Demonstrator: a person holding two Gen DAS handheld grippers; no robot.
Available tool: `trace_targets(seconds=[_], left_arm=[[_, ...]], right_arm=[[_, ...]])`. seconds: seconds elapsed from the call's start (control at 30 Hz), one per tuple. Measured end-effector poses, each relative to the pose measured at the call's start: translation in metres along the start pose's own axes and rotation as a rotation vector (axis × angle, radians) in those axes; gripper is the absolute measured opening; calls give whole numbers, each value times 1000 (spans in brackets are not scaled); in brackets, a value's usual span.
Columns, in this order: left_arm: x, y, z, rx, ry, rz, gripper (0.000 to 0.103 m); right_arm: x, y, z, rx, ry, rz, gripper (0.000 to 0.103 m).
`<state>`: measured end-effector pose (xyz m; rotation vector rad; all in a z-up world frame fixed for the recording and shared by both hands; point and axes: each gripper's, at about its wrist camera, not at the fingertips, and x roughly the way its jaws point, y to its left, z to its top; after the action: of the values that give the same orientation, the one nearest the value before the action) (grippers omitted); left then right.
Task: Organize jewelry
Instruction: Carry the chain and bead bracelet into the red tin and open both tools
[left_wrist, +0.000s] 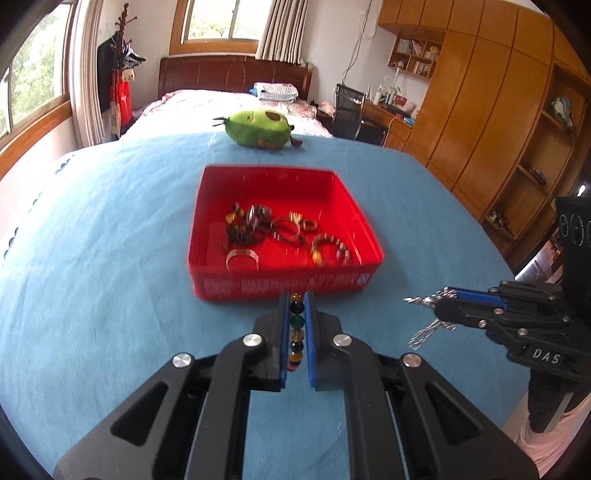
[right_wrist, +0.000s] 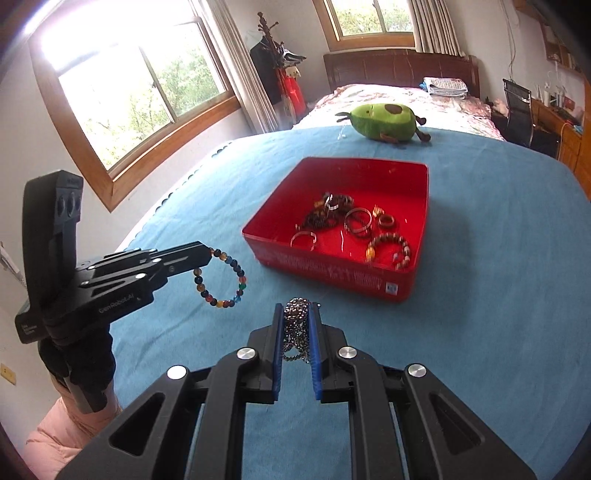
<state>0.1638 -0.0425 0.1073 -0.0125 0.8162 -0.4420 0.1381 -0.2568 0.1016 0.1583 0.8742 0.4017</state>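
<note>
A red tray sits on the blue cloth with several bracelets, bangles and rings lying inside. My left gripper is shut on a bracelet of coloured beads, which hangs as a loop above the cloth, short of the tray's near wall. My right gripper is shut on a bunched silver chain, part of it dangling below the fingers, to the right of the left gripper.
A green avocado plush toy lies on the cloth beyond the tray. A bed stands behind the table, wooden cabinets to the right, windows to the left. A pink sleeve shows under the left gripper.
</note>
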Motion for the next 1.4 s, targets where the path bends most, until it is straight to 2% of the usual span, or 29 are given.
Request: trace_targets(seconds=[0.23, 0.4, 0.63, 0.87, 1.0, 1.1, 1.2, 1.4], left_arm=[[26, 4, 55, -12, -25, 4, 6], [66, 11, 87, -25, -12, -9, 6], [134, 30, 119, -36, 36, 16, 6], [200, 54, 132, -66, 122, 43, 6], [212, 53, 134, -56, 128, 44, 6], [220, 53, 138, -61, 147, 46, 8], [223, 54, 138, -74, 164, 51, 25], [219, 54, 135, -76, 153, 54, 25]], right_arm=[[27, -6, 58, -1, -14, -7, 12], [64, -21, 97, 16, 1, -26, 12], [130, -56, 136, 57, 59, -73, 12], [188, -90, 154, 98, 120, -107, 12], [205, -98, 159, 99, 137, -129, 12], [213, -104, 161, 115, 144, -141, 16], [213, -107, 163, 115, 134, -148, 22], [205, -102, 163, 99, 117, -154, 22]])
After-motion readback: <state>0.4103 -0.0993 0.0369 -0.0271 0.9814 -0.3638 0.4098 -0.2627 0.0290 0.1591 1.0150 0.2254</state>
